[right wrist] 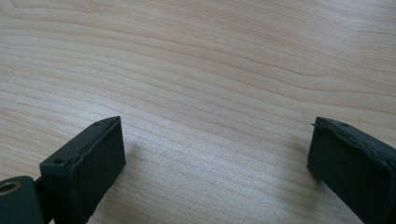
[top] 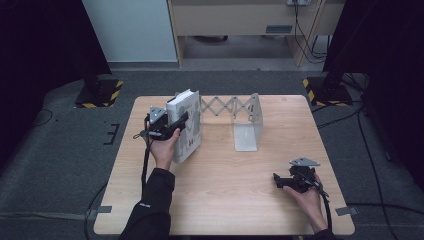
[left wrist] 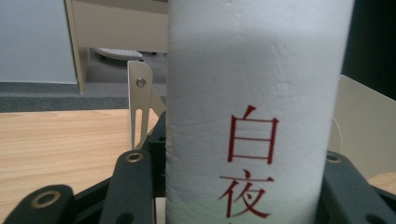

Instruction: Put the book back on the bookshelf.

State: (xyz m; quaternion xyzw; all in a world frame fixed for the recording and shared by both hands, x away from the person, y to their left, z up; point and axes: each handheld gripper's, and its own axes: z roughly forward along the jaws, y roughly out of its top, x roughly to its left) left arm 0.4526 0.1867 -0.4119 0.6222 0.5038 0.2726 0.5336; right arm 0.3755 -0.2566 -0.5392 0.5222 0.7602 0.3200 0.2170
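Note:
A thick white book [top: 188, 131] stands upright at the table's back left, its spine with red characters [left wrist: 252, 93] close in the left gripper view. My left gripper [top: 180, 123] is shut on the book, a black jaw pressed on each side of the spine [left wrist: 240, 191]. The book stands at the left end of an extending metal book rack [top: 247, 125], whose scissor lattice [top: 225, 106] runs to the right behind it. One rack plate [left wrist: 140, 102] shows just left of the spine. My right gripper [top: 280, 181] rests low over the wood at the front right, open, with bare table between its jaws [right wrist: 215, 163].
The wooden table [top: 225, 180] has its edges close to both hands. Behind it are a grey carpet, a light wooden desk [top: 235, 20] and black stands with striped bases [top: 100, 92] at both back corners. Cables trail from each gripper.

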